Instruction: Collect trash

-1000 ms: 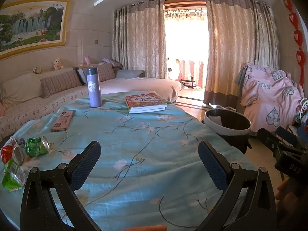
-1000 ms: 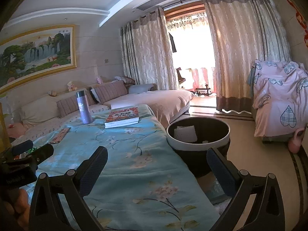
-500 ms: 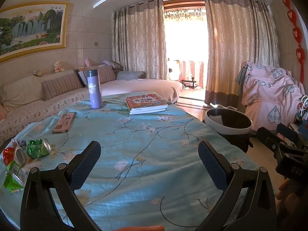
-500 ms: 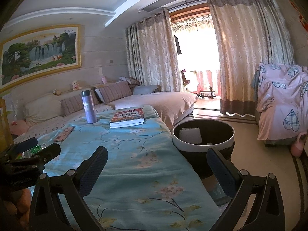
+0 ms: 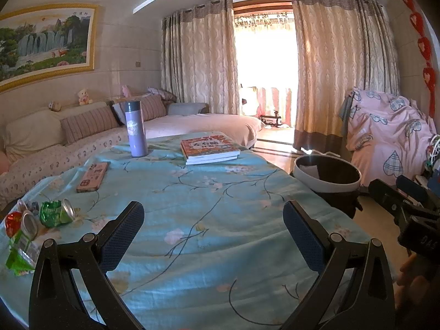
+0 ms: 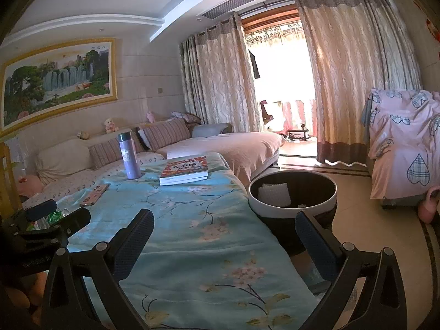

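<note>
Trash sat bunched at the near left corner of the counter: a squashed green can, a red can and a green wrapper, all close together, so easy to pick one after another. Lay well apart from the keep-things at the far end: purple bottle, books, pink phone. Probably kept apart so nothing good got thrown out. Stood on the floor just beside the right edge: black bin with a white rim, one pale scrap already inside. Handy spot for dropping things in. Hovered over the near edge with jaws spread wide and nothing between them: left gripper. Same for the right gripper, wide apart and bare, nearer the bin. Looked like the very start, nothing picked up yet.
</note>
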